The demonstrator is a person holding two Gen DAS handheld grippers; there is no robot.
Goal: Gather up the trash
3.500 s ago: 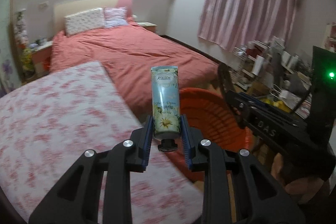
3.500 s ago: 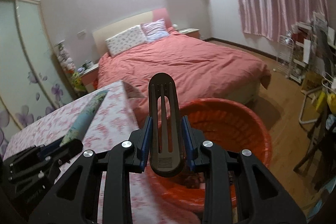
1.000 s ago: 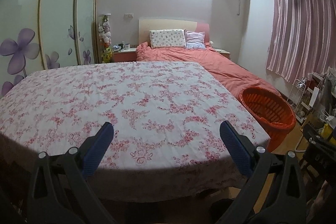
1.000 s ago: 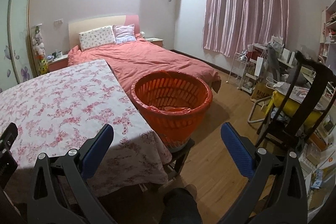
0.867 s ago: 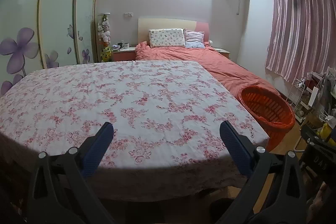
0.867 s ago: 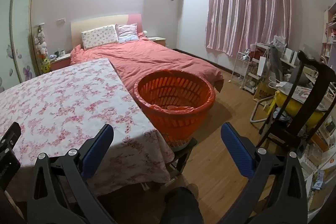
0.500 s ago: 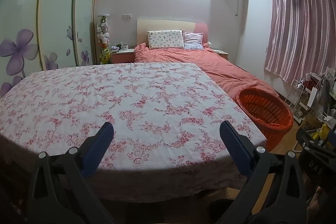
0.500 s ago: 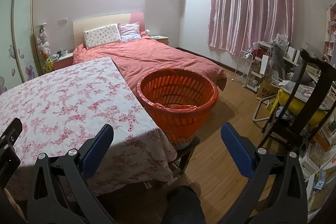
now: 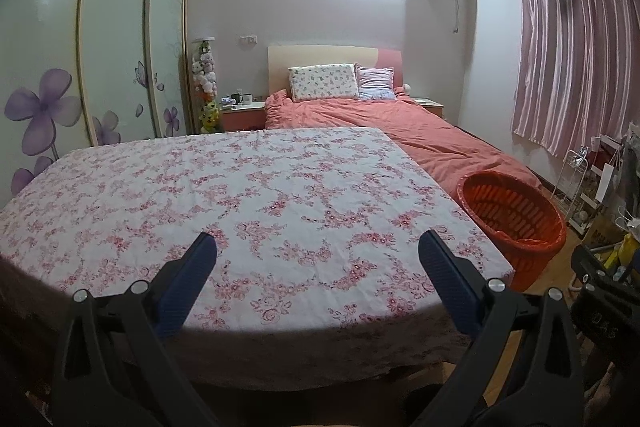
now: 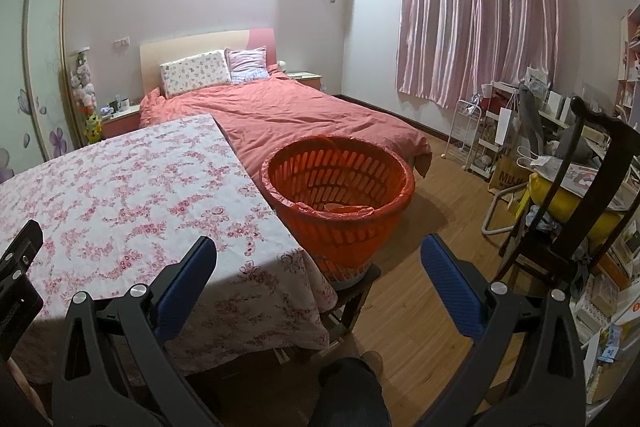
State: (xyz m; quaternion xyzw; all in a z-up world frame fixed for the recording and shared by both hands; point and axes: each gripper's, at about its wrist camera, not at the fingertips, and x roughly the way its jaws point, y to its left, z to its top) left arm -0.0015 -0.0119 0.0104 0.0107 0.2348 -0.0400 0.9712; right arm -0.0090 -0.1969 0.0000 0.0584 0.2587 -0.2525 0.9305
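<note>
My left gripper (image 9: 318, 247) is open and empty, held back from the near edge of a table with a pink floral cloth (image 9: 240, 187). My right gripper (image 10: 318, 247) is open and empty, above the table's right corner (image 10: 120, 203) and the floor. An orange slatted trash basket (image 10: 340, 195) with a liner stands on a low stool just right of the table; it also shows in the left wrist view (image 9: 514, 219). No loose trash shows on the cloth. The basket's contents are mostly hidden.
A bed with a salmon cover (image 10: 288, 115) lies behind the table and basket. A dark wooden chair (image 10: 572, 195) and cluttered shelves (image 10: 520, 131) stand at the right. A wardrobe with flower prints (image 9: 80, 67) is at the left. Wooden floor (image 10: 432, 267) lies right of the basket.
3.5 s ago the left gripper held a floral tube and the right a black object over the basket. Both are now open and empty, pulled back from the table. In the last second, only slight drift.
</note>
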